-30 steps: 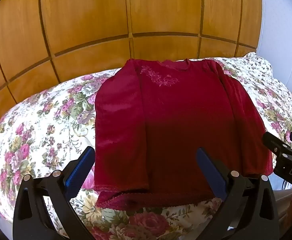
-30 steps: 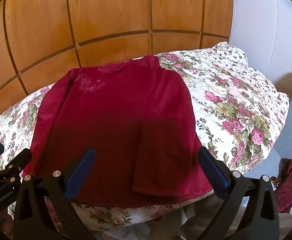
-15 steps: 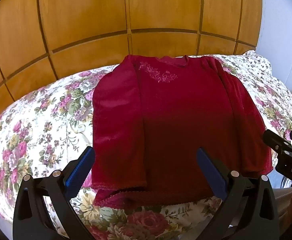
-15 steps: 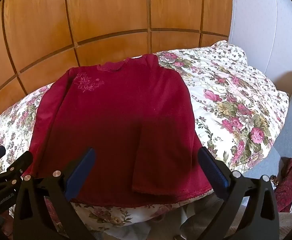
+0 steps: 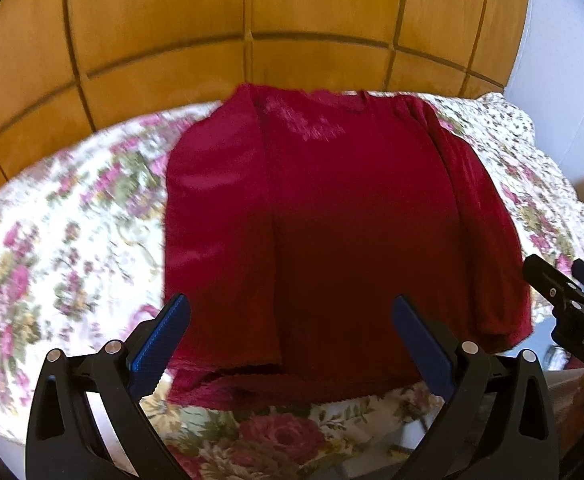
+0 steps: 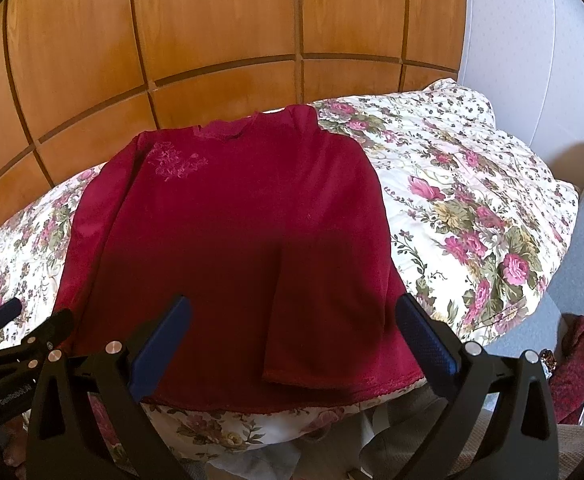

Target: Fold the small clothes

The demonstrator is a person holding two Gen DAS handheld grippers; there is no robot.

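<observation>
Both views show strong fisheye bending and dark corner vignetting. Left wrist view: motion blur across the floral bedspread (image 5: pixel 64 240). Right wrist view: sharp. A shadow darkens the near half of the red top (image 6: pixel 232 240).

- Support: bed (image 6: pixel 472 208) with a cream bedspread printed in pink roses and green leaves; its far side sits against the amber wooden panel wall (image 6: pixel 220 32).
- Lying directly on it: one dark red long-sleeved knit top (image 6: pixel 228 240) (image 5: pixel 332 220), spread flat, neckline toward the panel wall, hem at the near bed edge.
- Both sleeves are folded in over the body, cuffs close to the hem.
- Pale embroidered flower motif on the chest, near the neckline.
- Bedspread is bare to either side of the top, rumpled toward the far right corner.
</observation>
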